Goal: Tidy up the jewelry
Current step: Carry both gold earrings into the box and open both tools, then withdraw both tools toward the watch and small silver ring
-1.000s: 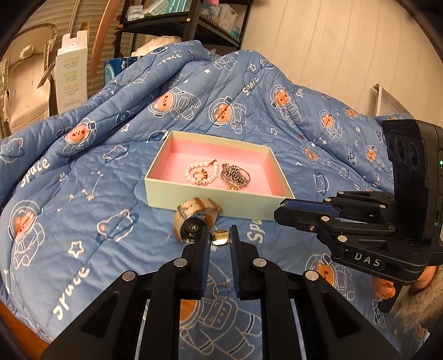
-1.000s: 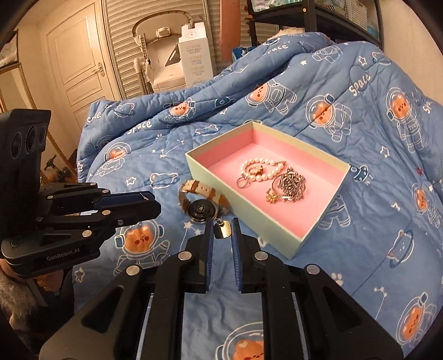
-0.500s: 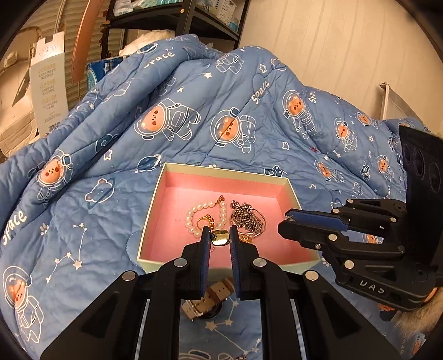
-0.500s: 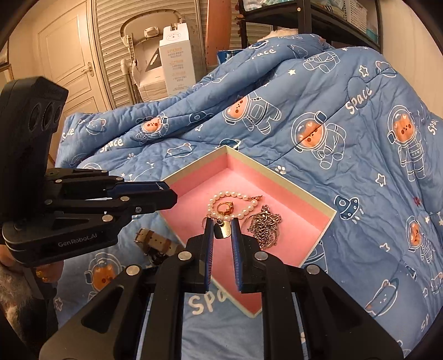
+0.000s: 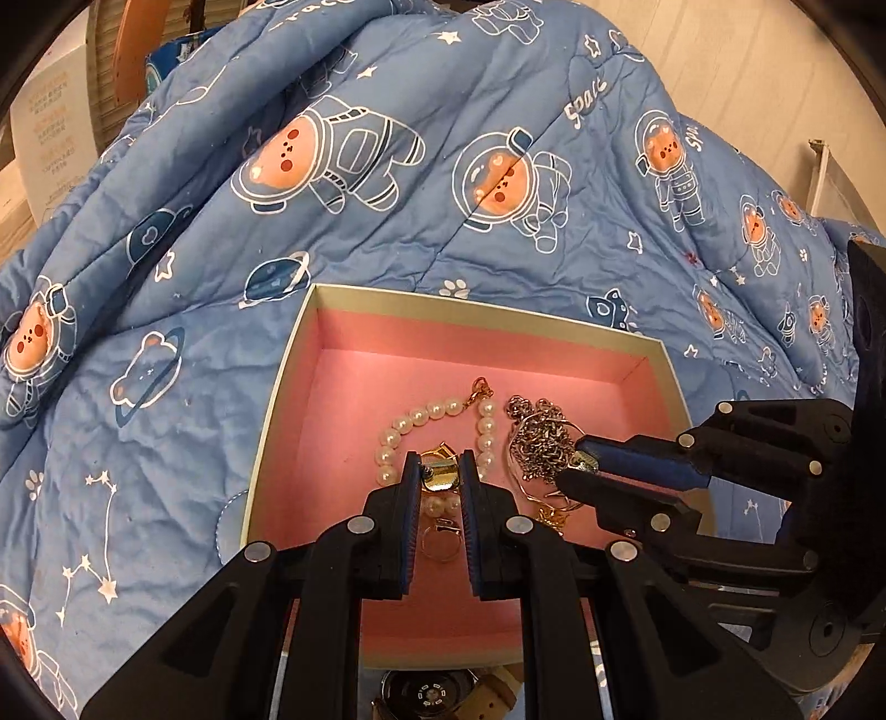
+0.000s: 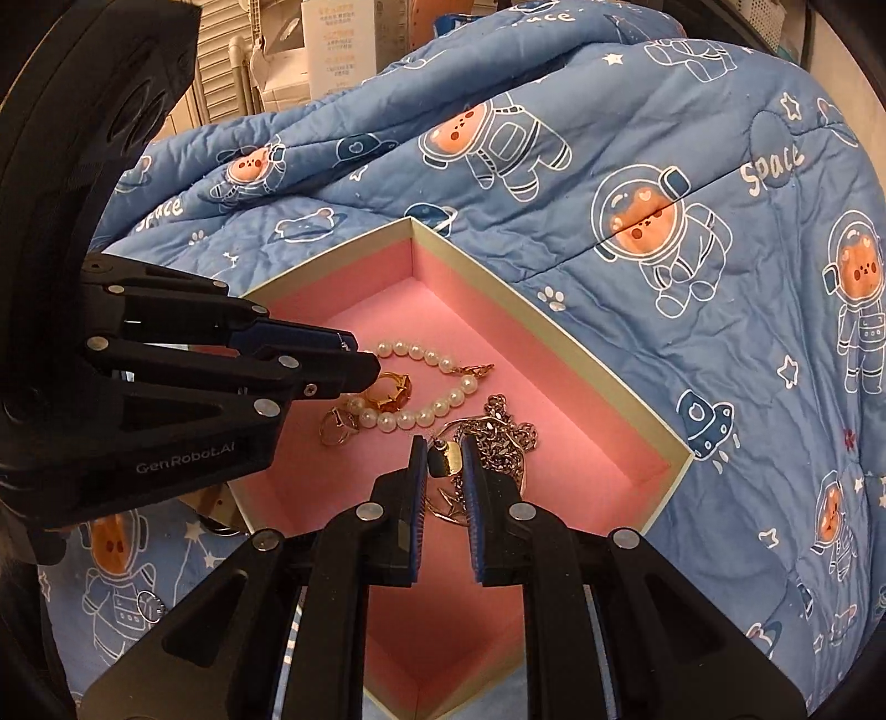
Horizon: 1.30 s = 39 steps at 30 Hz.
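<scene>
An open box with a pink lining [image 5: 279, 387] [image 6: 554, 327] lies on the blue quilt. Inside are a pearl bracelet [image 5: 426, 412] [image 6: 421, 351], a silver chain [image 5: 540, 440] [image 6: 506, 437], a gold ring [image 6: 390, 390] and a thin ring [image 6: 335, 429]. My left gripper [image 5: 439, 468] hangs over the bracelet, shut on a small gold earring [image 5: 440, 479]. My right gripper [image 6: 446, 451] hovers over the chain, shut on a matching gold earring [image 6: 447, 459]. A watch [image 5: 426, 695] with a tan strap lies just outside the box's near wall.
The astronaut-print quilt [image 5: 387, 194] rises in a bulky fold behind the box. A white carton [image 6: 338, 44] and slatted doors stand beyond the bed. A pale wall [image 5: 747, 66] is at the right.
Both grippers have moved forward and down, from above the watch on the quilt to above the inside of the box. Each still holds its earring.
</scene>
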Available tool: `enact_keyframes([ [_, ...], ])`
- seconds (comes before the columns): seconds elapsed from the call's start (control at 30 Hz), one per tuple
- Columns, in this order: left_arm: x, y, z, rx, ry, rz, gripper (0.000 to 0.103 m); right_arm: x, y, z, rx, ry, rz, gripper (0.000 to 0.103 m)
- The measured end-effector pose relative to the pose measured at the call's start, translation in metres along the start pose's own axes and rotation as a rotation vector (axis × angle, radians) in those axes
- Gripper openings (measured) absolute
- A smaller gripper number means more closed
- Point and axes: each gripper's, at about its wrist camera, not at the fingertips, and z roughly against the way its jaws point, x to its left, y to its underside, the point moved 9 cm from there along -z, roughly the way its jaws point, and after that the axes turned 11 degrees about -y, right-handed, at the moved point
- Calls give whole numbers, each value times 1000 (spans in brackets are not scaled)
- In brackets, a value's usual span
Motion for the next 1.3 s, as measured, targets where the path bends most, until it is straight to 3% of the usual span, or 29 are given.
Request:
enact_keyframes([
  [0.6,-4,3,-14,38,2,9,14,2,4,-20,75,28,60,14],
  [0.77,-6,-1,-8,22,15,16,25,2,2,-21,77,32,67,14],
  [0.9,-5,-6,1,-8,20,28,43,2,0,-18,70,33,74,15],
  [1.0,-6,-11,10,-29,35,37,46,1,-1,-15,63,36,72,15],
  [1.1,-4,-14,21,-56,49,60,56,0,-2,-6,38,34,54,16],
  [1.13,-2,-14,26,-67,55,72,59,-1,-3,-2,25,34,48,18],
  [1.2,4,-14,36,-91,62,105,68,-1,-4,8,-11,45,39,47],
  [1.23,8,-12,41,-106,65,122,71,0,-5,14,-37,59,39,67],
  [1.3,17,-7,53,-129,71,157,77,3,-7,28,-91,77,45,69],
])
